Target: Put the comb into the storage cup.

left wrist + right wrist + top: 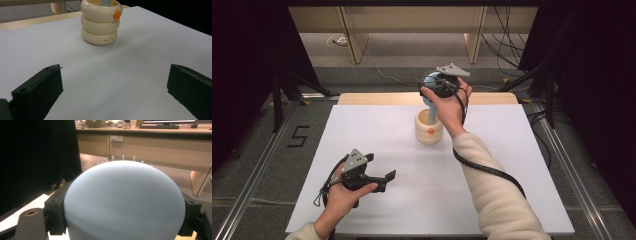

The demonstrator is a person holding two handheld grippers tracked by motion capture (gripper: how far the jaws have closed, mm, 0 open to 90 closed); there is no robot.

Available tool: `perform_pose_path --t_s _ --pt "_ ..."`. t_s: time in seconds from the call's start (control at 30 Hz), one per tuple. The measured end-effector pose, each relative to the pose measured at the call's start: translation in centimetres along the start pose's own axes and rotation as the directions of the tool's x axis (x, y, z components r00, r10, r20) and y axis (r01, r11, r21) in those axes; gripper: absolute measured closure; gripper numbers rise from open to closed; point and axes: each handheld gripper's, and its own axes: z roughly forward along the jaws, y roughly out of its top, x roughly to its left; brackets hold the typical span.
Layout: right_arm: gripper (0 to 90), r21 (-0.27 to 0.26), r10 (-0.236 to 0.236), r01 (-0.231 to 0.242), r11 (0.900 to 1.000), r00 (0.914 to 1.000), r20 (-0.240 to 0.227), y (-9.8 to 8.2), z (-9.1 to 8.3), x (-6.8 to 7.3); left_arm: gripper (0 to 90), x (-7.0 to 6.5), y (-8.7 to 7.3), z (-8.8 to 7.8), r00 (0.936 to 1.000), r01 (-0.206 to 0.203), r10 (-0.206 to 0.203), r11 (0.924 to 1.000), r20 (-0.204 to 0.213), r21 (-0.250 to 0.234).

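- High view: the right gripper [435, 84] is held up over the far edge of the table [377, 125], clamped on the round blue head of a brush [430, 80].
- The brush's blue handle runs down from the head into a cream ringed holder [429, 131], which stands upright on the far middle of the white tabletop.
- Right gripper view: the blue brush [125, 202] head sits between the two black jaws, which press on its left and right sides.
- Left gripper [379, 177] hovers low over the near left of the table, jaws wide apart with nothing between them.
- Left gripper view: the holder [101, 22], bearing a small orange mark, stands well beyond the spread jaws.
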Motion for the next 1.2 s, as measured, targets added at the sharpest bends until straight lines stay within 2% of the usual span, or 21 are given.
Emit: perform_pose_path --t_s 1.2 --pt "20.5 0.043 0.004 -0.004 0.999 1.0000 -0.007 -1.9 0.8 0.0 0.0 0.0 0.0 0.0 1.0000 -0.003 0.003 1.0000 0.001 0.002"
